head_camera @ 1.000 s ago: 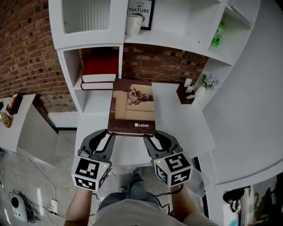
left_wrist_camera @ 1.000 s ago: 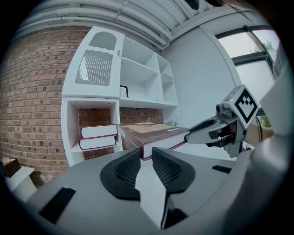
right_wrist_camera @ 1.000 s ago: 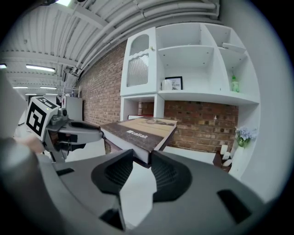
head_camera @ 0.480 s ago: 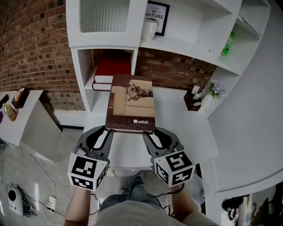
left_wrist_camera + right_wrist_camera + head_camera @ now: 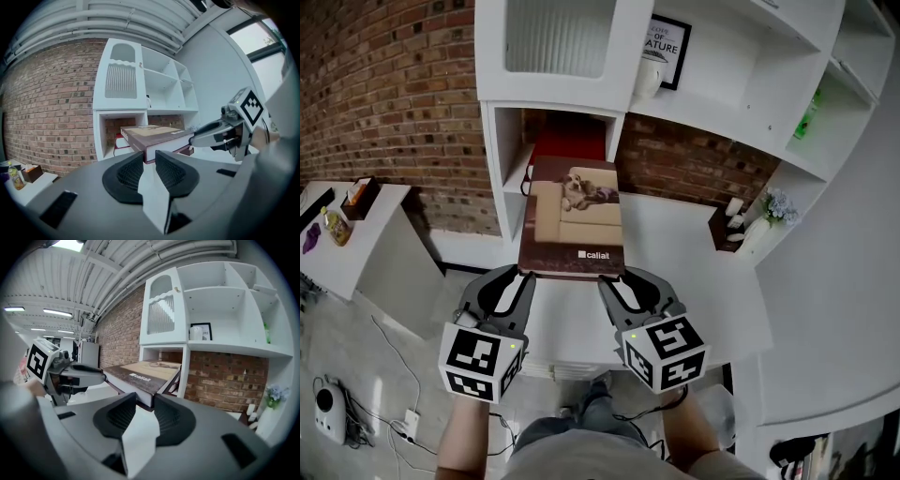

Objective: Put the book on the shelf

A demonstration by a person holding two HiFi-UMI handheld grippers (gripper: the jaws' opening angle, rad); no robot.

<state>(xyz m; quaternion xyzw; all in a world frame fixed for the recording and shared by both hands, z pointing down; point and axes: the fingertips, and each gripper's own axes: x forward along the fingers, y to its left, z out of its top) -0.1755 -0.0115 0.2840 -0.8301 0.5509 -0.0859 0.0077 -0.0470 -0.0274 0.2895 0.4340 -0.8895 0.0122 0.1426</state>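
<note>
Red books (image 5: 570, 141) in the open lower compartment of the white shelf unit (image 5: 502, 159) show only as a strip. The book (image 5: 574, 220) held up in front of that compartment covers most of them, and the head view does not show how many lie there. One board higher on the shelf unit, a mug (image 5: 647, 77) is half hidden by the cabinet wall, which also cuts off the framed print (image 5: 671, 37) beside it. The person's forearms (image 5: 473, 441) run out of the picture at the bottom, and the wrists sit behind the marker cubes (image 5: 483, 361).

The book lies flat in the air, cover up, above the white table (image 5: 684, 244) that runs out from the shelf unit. Its far edge is at the shelf unit's lower opening; whether it has passed inside cannot be told.

The left hand-held gripper (image 5: 523, 278) clamps the book's near left corner, and the right hand-held gripper (image 5: 609, 284) clamps the near right corner. In each gripper view the two pads close on the book's thickness at a middling width and hide the exact line of contact. Both point nearly level toward the shelf unit, side by side, with the cubes toward the person.
</note>
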